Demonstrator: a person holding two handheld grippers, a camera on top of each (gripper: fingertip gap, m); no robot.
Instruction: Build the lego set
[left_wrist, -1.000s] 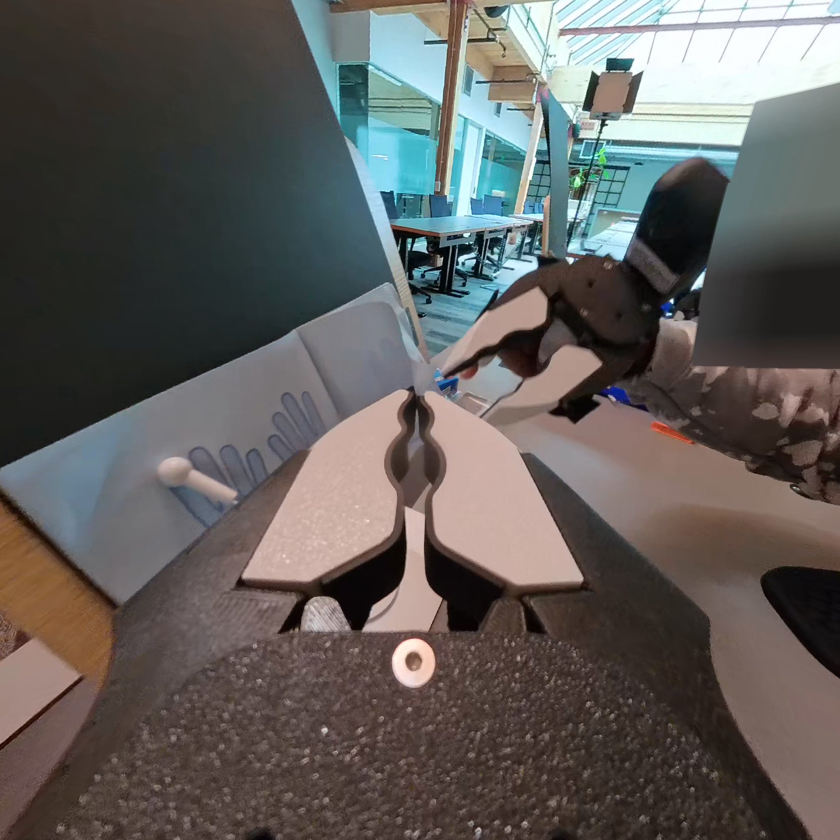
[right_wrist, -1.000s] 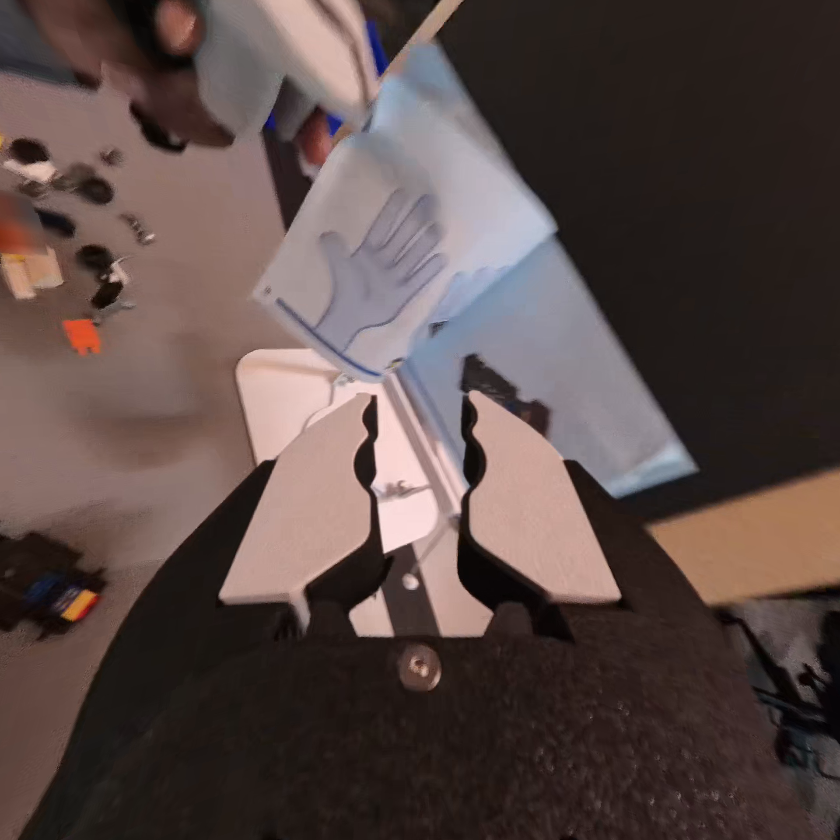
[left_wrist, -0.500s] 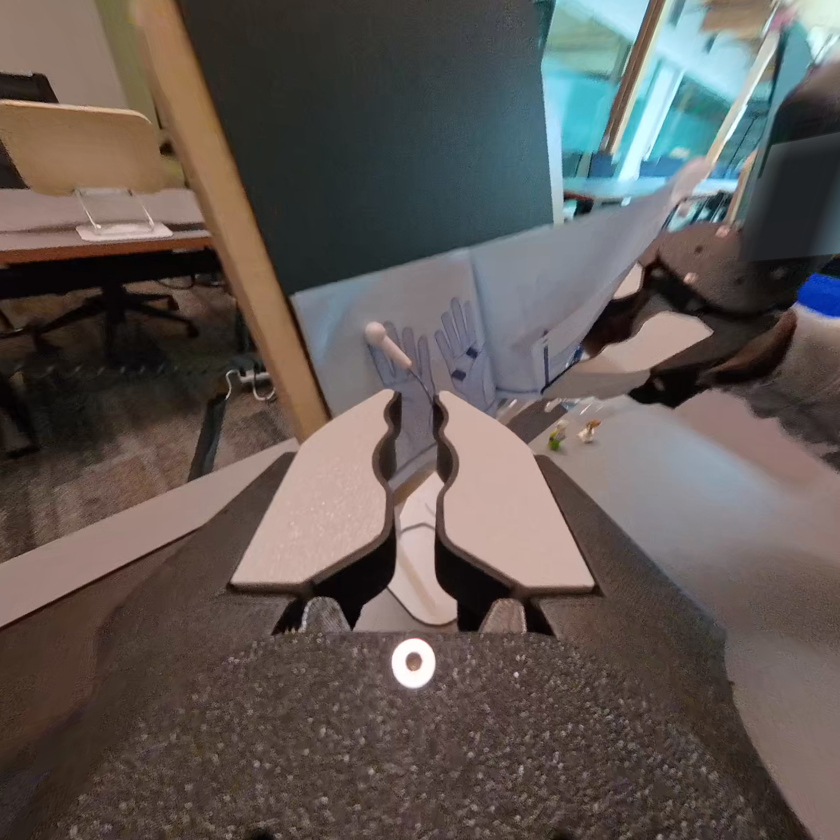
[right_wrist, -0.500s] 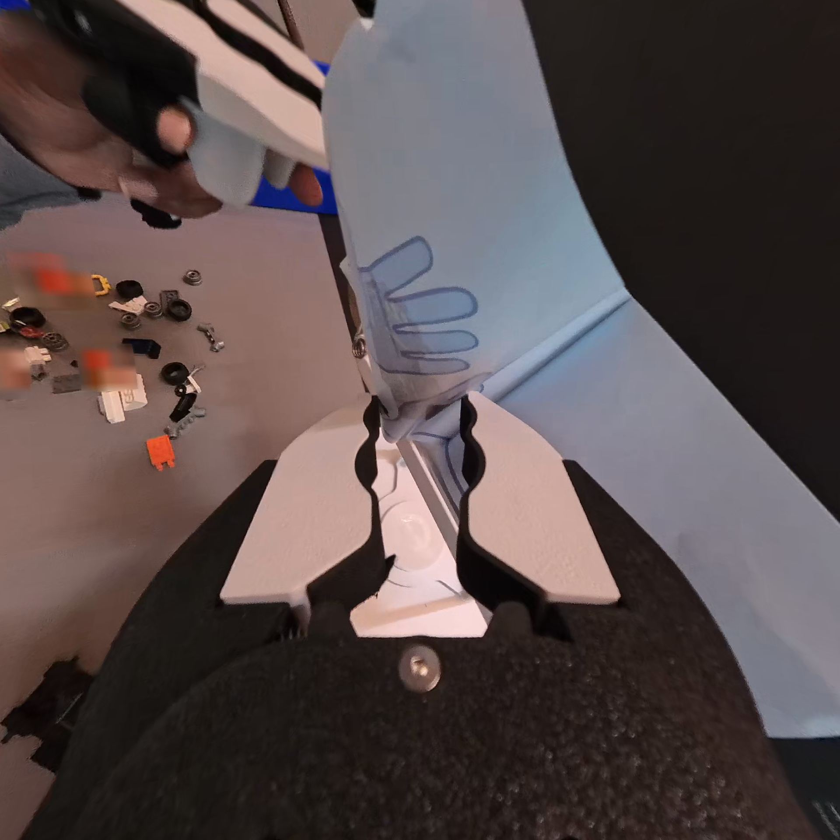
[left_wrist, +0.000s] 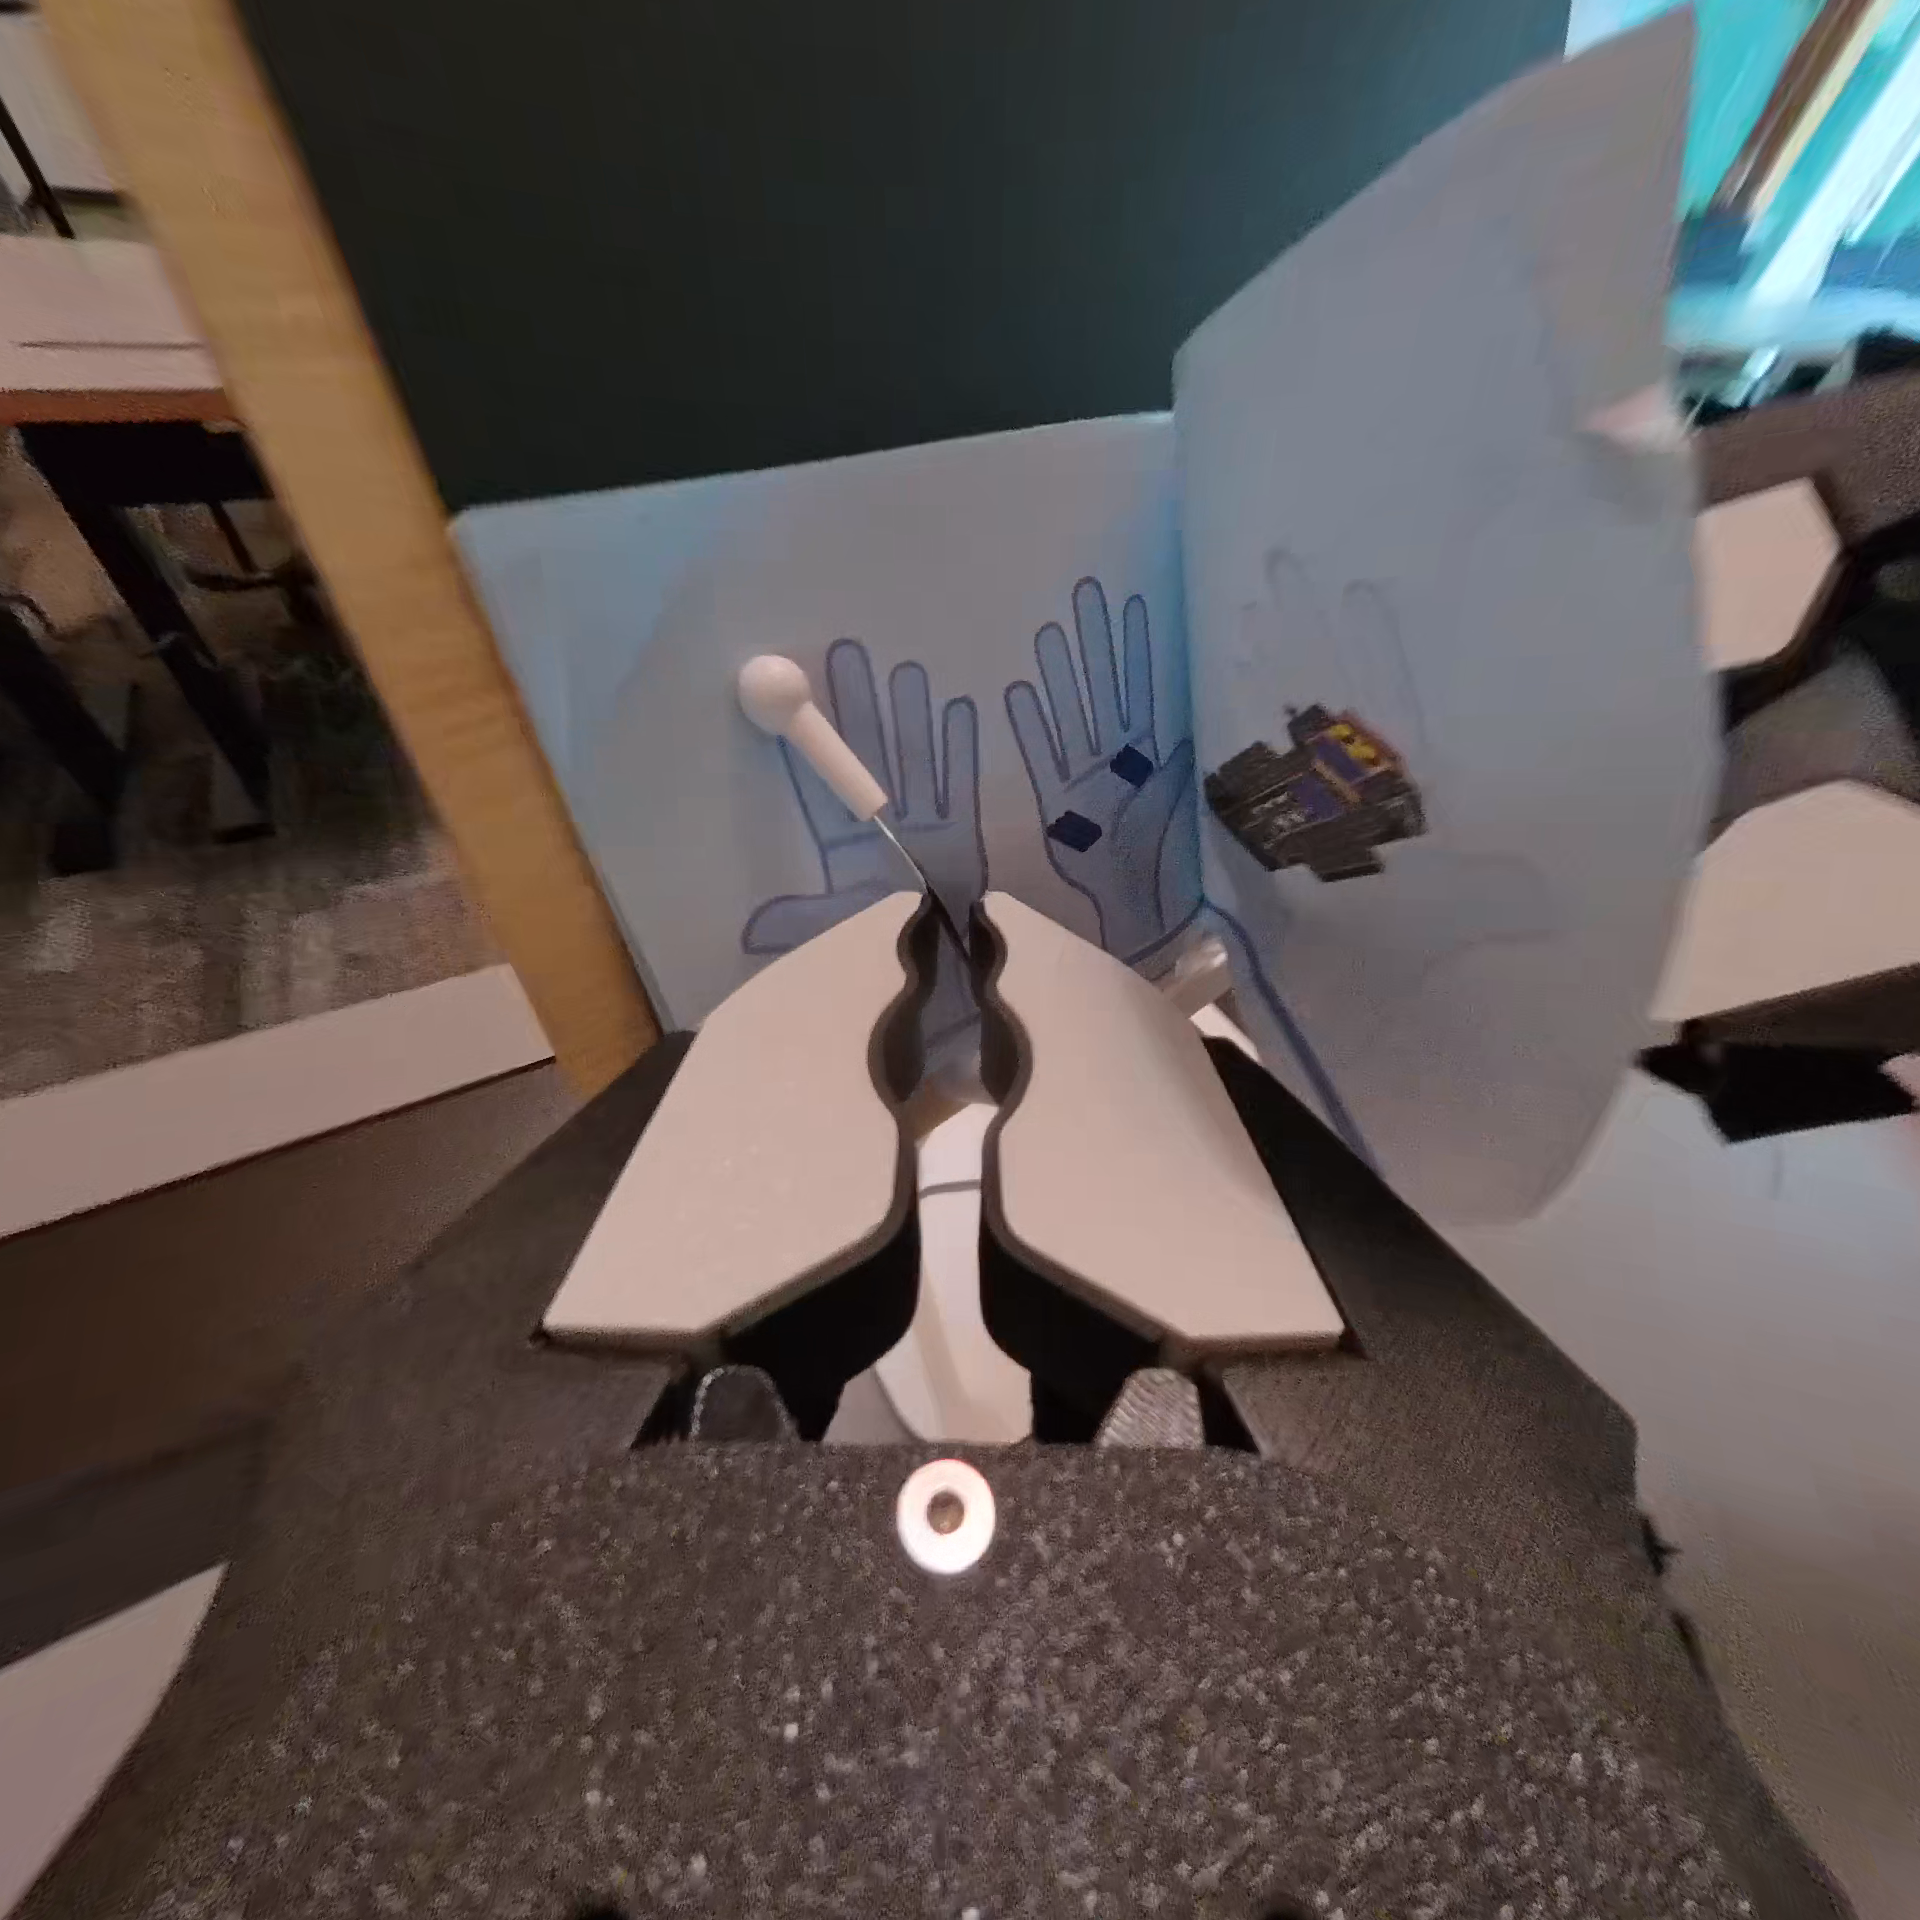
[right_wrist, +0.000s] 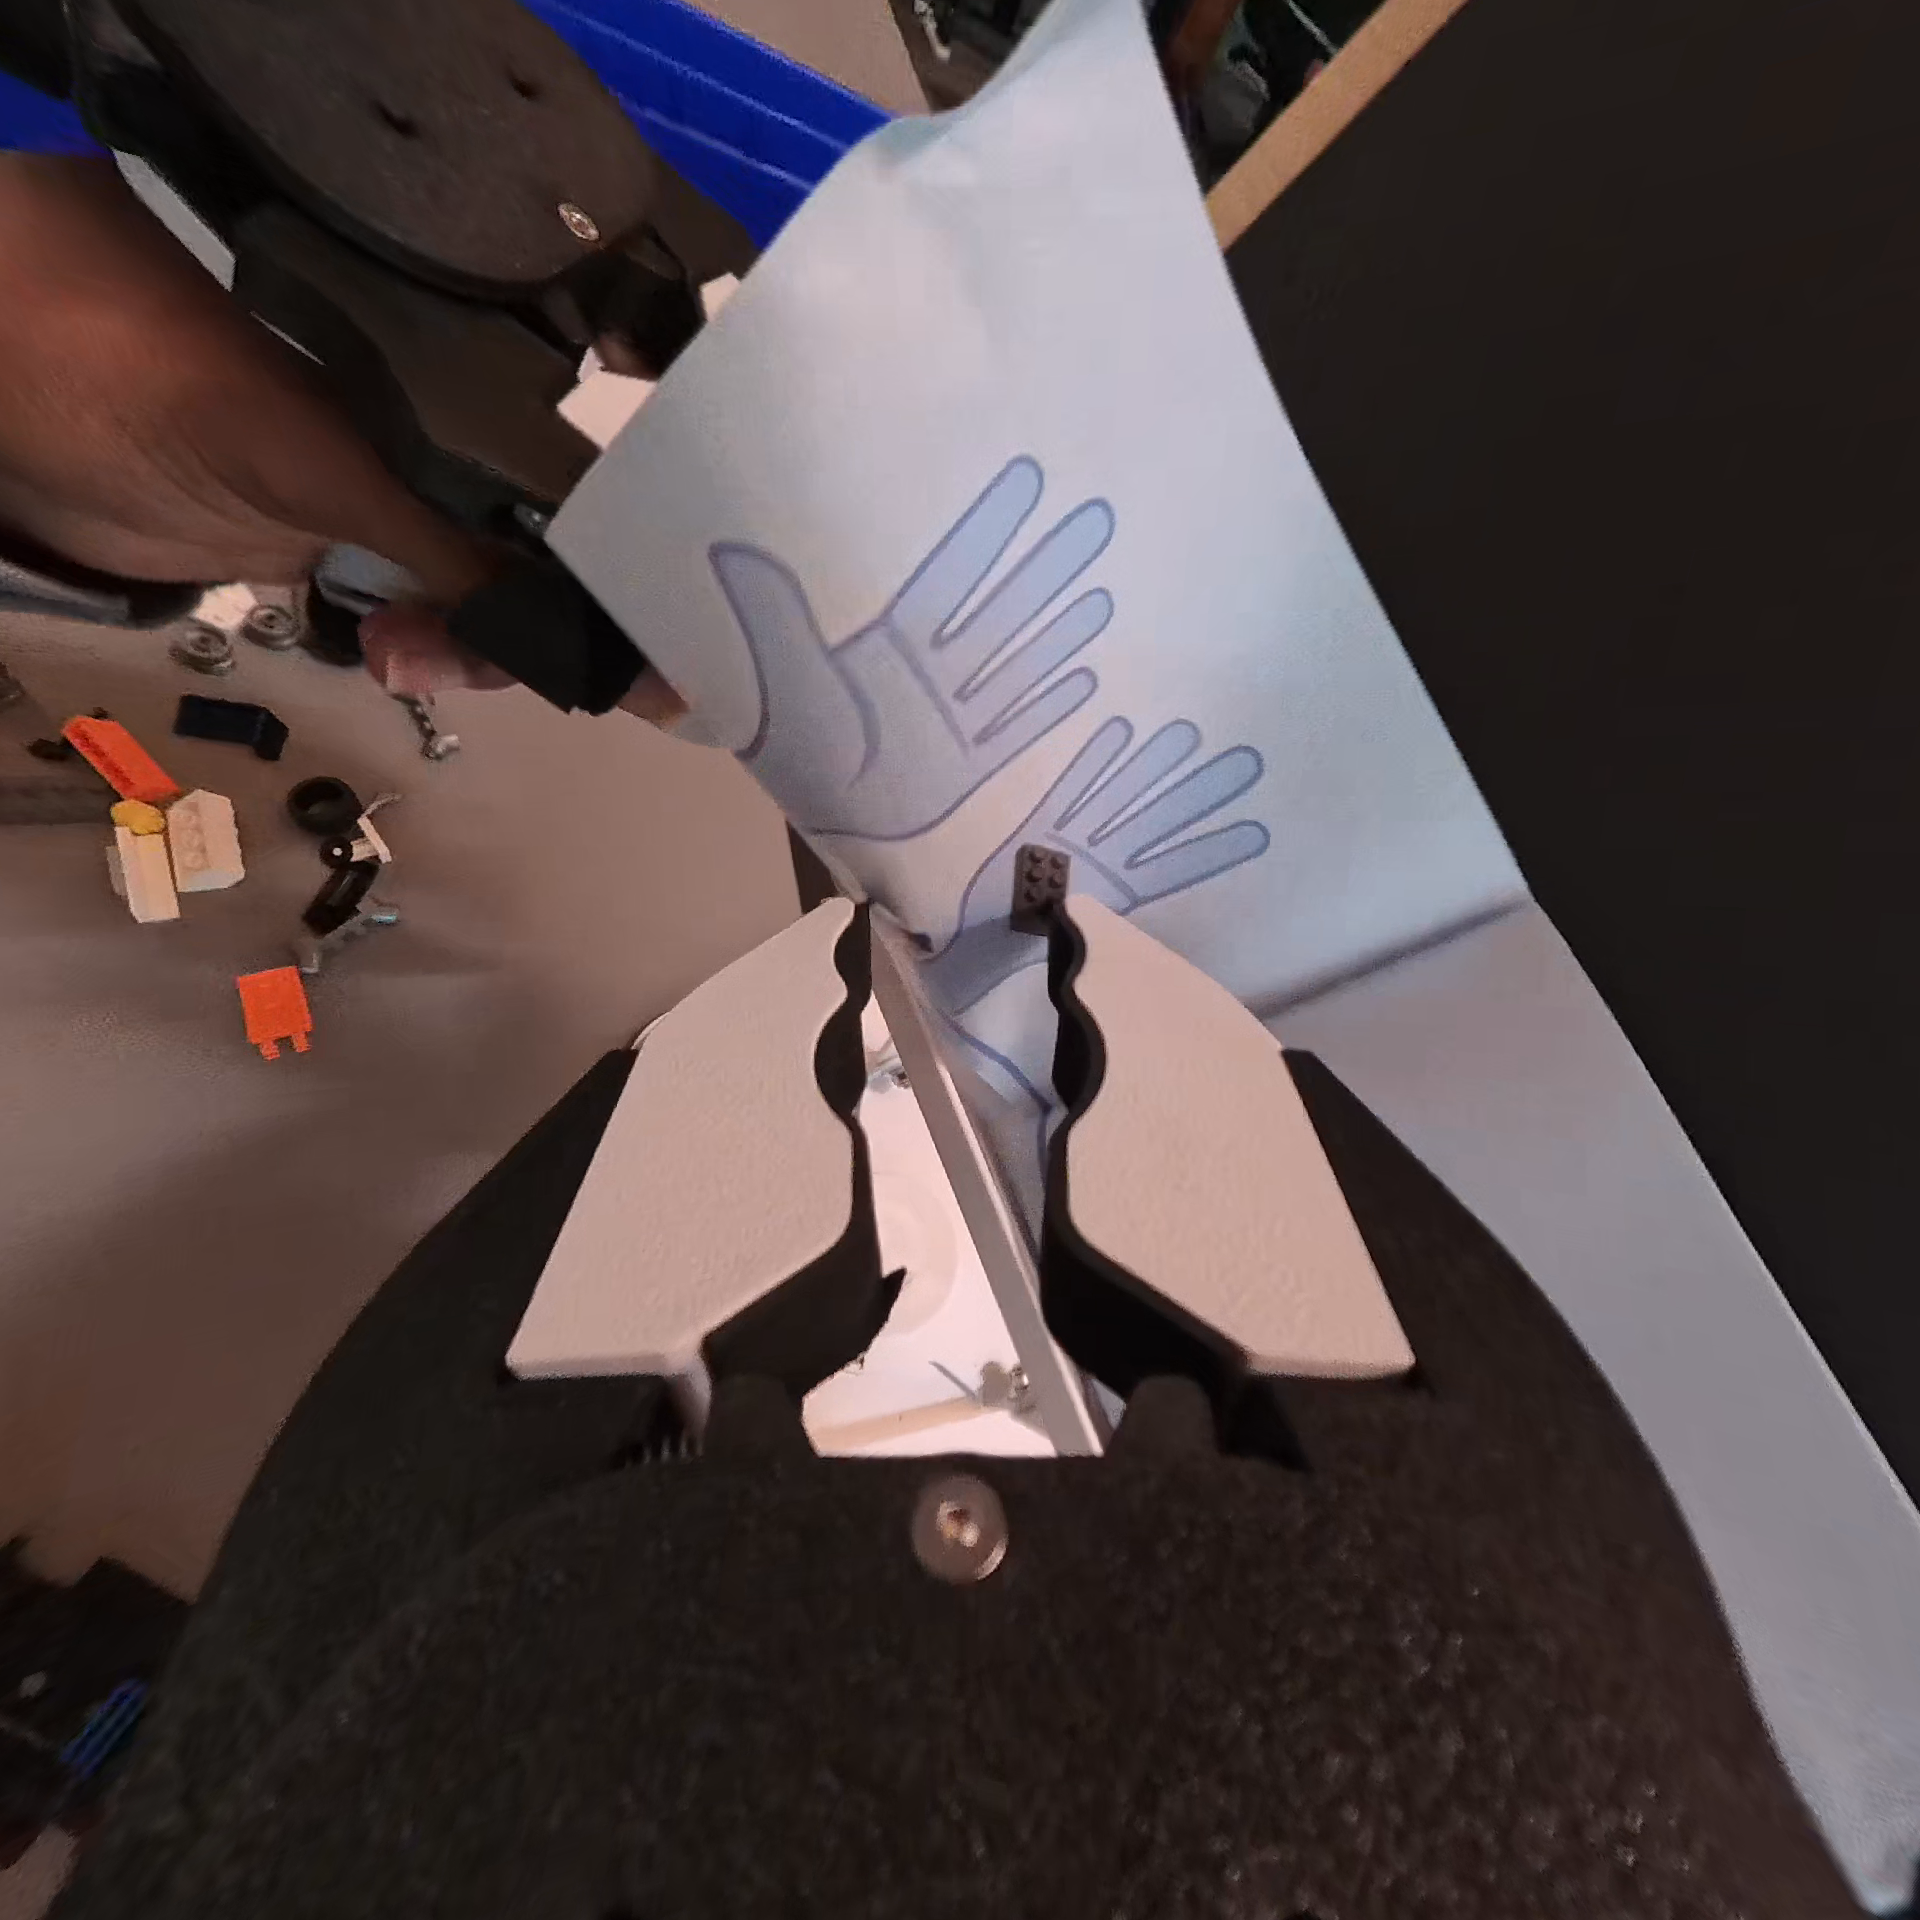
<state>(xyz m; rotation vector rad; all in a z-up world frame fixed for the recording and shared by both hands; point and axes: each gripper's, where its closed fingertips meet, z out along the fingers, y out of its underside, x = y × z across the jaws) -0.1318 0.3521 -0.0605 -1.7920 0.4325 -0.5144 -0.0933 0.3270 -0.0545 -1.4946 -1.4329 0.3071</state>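
A pale blue instruction booklet (left_wrist: 935, 623) stands open on a white stand (right_wrist: 914, 1340) against a dark panel. One page (left_wrist: 1455, 520) is lifted and curls toward me; it also shows in the right wrist view (right_wrist: 987, 416). My left gripper (left_wrist: 951, 920) is shut on the thin wire of a white ball-tipped page holder (left_wrist: 774, 688) in front of the left page. My right gripper (right_wrist: 956, 920) is open, with the stand's metal edge and the curled page's lower corner between its jaws. Its fingers (left_wrist: 1829, 914) show behind the page in the left wrist view.
Loose Lego pieces lie on the grey table left of the stand: an orange plate (right_wrist: 272, 1008), white bricks (right_wrist: 171, 842), a black tyre (right_wrist: 324, 802). A gloved hand (right_wrist: 520, 644) holds the left gripper. A wooden post (left_wrist: 343, 520) and dark panel (left_wrist: 831, 208) stand behind. The left gripper's tips are roughly 6 centimeters from the right gripper's.
The left gripper swung toward the booklet, opened slightly, then closed on the page holder's wire. The page lifted and curled further over. The right gripper stayed open at the stand.
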